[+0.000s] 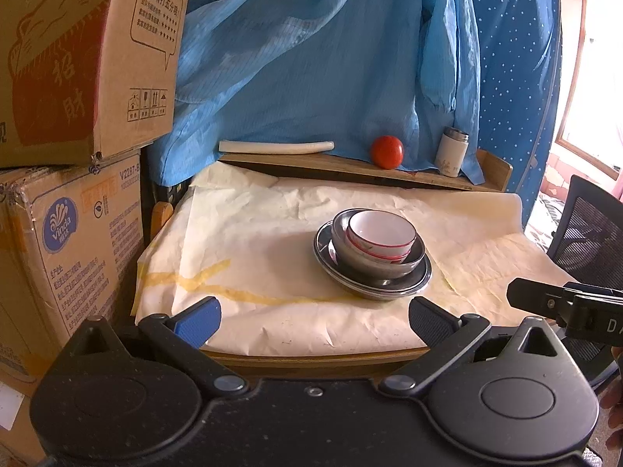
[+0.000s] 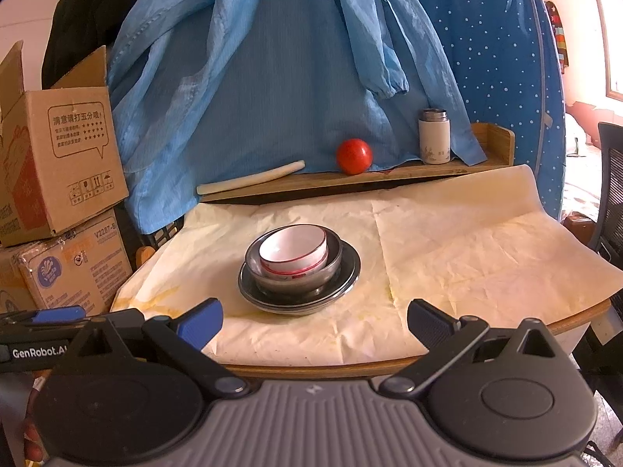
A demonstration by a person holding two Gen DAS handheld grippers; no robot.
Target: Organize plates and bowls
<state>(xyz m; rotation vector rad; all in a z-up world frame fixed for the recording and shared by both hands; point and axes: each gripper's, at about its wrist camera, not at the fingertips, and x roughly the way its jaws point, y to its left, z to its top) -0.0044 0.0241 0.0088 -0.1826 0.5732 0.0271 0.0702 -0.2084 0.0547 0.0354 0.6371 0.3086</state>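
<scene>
Wooden table; cream paper covering it; steel plate on paper.

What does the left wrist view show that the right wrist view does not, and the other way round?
Only the left wrist view shows the window. Only the right wrist view shows the striped cloth hanging at right. Both share the white bowl nested in a steel bowl on a steel plate, the tomato and flask; both claws stand open.
</scene>
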